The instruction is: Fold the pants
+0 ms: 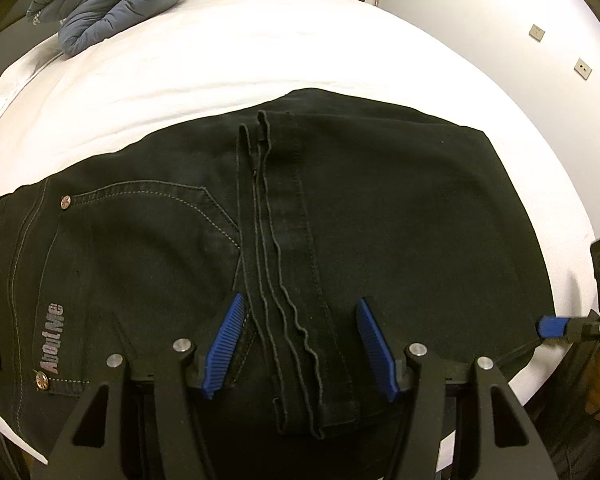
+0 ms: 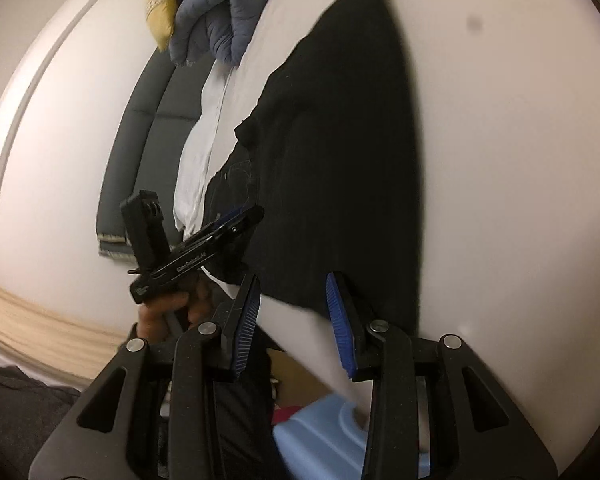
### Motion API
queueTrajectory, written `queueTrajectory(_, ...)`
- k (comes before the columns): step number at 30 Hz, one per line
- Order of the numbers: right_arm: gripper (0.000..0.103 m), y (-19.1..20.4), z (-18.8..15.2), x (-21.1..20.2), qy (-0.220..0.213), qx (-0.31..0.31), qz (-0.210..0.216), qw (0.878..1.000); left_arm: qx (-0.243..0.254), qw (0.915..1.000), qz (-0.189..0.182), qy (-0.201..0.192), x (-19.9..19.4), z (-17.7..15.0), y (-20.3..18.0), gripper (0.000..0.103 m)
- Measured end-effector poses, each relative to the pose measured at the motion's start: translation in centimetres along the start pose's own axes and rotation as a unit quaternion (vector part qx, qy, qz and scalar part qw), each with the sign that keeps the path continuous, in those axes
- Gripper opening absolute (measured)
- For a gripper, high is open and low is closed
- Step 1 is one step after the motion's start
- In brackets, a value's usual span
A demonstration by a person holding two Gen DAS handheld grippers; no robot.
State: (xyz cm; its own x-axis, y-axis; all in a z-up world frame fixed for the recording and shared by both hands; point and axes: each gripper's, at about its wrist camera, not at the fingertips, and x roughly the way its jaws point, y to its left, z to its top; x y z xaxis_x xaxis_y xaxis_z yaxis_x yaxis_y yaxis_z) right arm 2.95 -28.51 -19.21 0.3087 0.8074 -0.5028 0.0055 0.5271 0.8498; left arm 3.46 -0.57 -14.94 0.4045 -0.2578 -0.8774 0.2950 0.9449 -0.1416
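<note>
Left gripper (image 1: 300, 344): jaws wide apart, nothing held, straddling stacked hems (image 1: 296, 408) at near edge of pants (image 1: 380, 208).
Right gripper (image 2: 294, 320): jaws wide apart, nothing held, hovering at near right corner of pants; view blurred.
Pants: black, folded, leg ends laid back over seat, pocket (image 1: 148, 232) at left, flat on bed (image 1: 260, 48).
Quilt (image 1: 112, 0): far left.
Step, judged: between folds. Next: pinch near edge both sides, carry far.

black hand-held gripper (image 1: 300, 344) with ribbed blue pads (image 1: 225, 346), silver screws
</note>
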Motion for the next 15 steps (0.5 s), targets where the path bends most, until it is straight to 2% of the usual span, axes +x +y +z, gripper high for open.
queueTrajectory(2, 0.033, 0.3, -0.9, -0.4, 0.006, 0.003, -0.011, 1.0, -0.001, 1.0, 0.0, -0.001, 0.0, 0.0, -0.1, 0.061)
queueTrajectory(4, 0.034, 2.1, -1.0, 0.3, 0.017, -0.013, -0.04, 0.999, -0.002, 1.0, 0.001, -0.003, 0.0, -0.1, -0.1, 0.061)
queueTrajectory(5, 0.036, 3.2, -1.0, -0.1, 0.008, -0.021, -0.037, 0.999, -0.003, 1.0, 0.001, -0.004, -0.1, -0.2, -0.2, 0.061)
queueTrajectory(9, 0.038, 5.7, 0.1, -1.3, -0.04, -0.033, 0.024, 0.998, -0.005, 1.0, -0.002, -0.006, 0.1, -0.3, 0.0, 0.061)
queueTrajectory(10, 0.04, 6.1, 0.4, -1.0, -0.045, -0.033, 0.024, 0.998, -0.005, 1.0, -0.004, -0.006, 0.1, -0.3, 0.0, 0.061)
queueTrajectory(13, 0.051, 4.6, 1.0, 0.9, -0.043, -0.003, -0.003, 0.999, -0.006, 0.9999, -0.009, -0.008, 0.0, -0.3, 0.1, 0.061)
queueTrajectory(15, 0.044, 2.6, 0.8, 2.9, -0.024, 0.024, -0.048, 0.998, -0.008, 0.9998, -0.012, -0.01, 0.0, -0.4, 0.2, 0.061)
